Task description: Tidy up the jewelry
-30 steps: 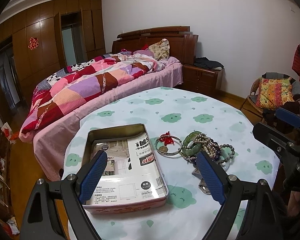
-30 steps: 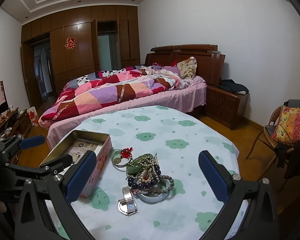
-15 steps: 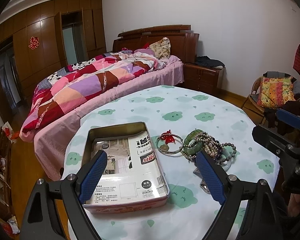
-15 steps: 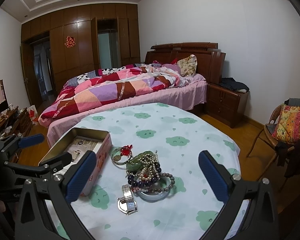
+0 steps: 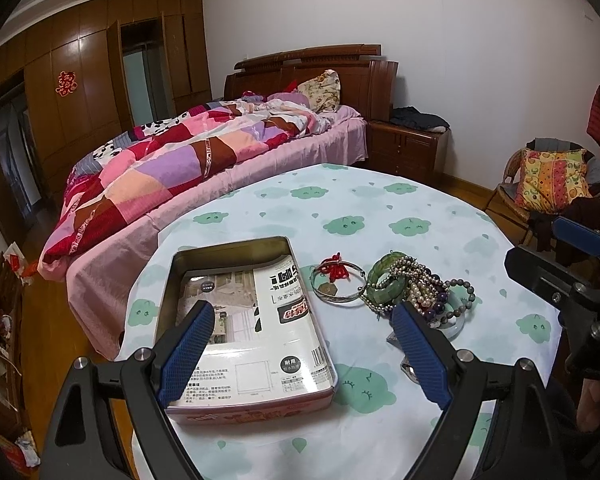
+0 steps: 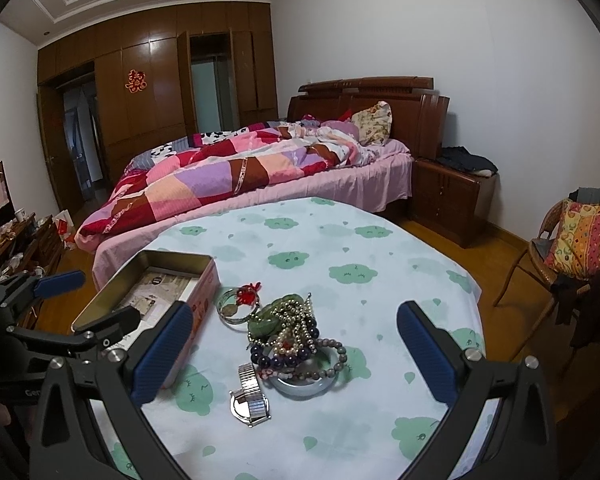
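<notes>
An open metal tin (image 5: 236,248) lined with printed paper sits on the round table, also in the right wrist view (image 6: 168,258). Right of it lies a silver bangle with a red knot (image 5: 338,276) (image 6: 240,300), then a heap of a green jade bangle, pearl and bead strings (image 5: 412,284) (image 6: 292,328). A metal watch (image 6: 250,398) lies nearest the table's front. My left gripper (image 5: 304,344) is open and empty above the tin's near end. My right gripper (image 6: 296,344) is open and empty above the heap.
The table (image 6: 380,248) has a white cloth with green clouds. Behind it stands a bed (image 6: 240,176) with a patchwork quilt, a wooden nightstand (image 6: 452,200) and a wicker chair with a cushion (image 6: 580,240) at the right. Clutter (image 5: 0,320) lies at the left.
Both grippers have drifted slightly; the bed and table sit a little lower and closer in view. Nothing was grasped and both stay open.
</notes>
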The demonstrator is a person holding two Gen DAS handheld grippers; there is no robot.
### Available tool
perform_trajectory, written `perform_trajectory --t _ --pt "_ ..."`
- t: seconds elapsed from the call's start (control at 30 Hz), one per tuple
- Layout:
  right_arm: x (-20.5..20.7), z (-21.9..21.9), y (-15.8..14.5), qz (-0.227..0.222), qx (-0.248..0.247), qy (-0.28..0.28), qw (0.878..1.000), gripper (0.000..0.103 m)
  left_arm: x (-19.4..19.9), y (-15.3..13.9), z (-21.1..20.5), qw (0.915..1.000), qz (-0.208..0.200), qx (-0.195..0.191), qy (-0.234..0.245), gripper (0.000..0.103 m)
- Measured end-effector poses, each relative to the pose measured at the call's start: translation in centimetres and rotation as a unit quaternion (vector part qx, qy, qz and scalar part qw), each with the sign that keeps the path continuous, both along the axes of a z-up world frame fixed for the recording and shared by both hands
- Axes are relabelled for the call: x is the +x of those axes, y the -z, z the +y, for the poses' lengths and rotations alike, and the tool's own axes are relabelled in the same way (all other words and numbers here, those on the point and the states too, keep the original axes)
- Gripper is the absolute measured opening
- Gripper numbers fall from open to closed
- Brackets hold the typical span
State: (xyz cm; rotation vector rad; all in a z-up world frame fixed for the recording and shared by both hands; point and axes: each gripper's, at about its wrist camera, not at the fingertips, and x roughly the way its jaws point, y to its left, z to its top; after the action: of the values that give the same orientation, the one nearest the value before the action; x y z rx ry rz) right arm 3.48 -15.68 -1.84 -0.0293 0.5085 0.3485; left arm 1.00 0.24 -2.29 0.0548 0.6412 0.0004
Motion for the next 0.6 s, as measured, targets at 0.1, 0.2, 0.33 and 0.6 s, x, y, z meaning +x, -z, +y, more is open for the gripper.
perform_trajectory --t 0.1,0.2,0.33,0.6 --pt "0.1 0.0 0.0 0.000 0.000 0.000 1.000 0.103 0.0 0.0 -0.1 1.0000 0.000 0.000 0.000 0.091" --pt "0.1 0.0 0.0 0.001 0.000 0.001 1.000 0.103 0.0 0.1 -0.1 1.0000 0.001 -0.001 0.001 0.091" --pt "0.1 0.0 0.1 -0.001 -0.004 0.002 1.000 0.103 0.2 0.6 -0.3 1.0000 0.007 -0.004 0.002 0.091" --pt "1.5 -2.7 2.8 0.025 -0.027 0.030 0.999 0.103 1.6 2.4 -1.7 0.9990 0.032 -0.009 0.031 0.091"
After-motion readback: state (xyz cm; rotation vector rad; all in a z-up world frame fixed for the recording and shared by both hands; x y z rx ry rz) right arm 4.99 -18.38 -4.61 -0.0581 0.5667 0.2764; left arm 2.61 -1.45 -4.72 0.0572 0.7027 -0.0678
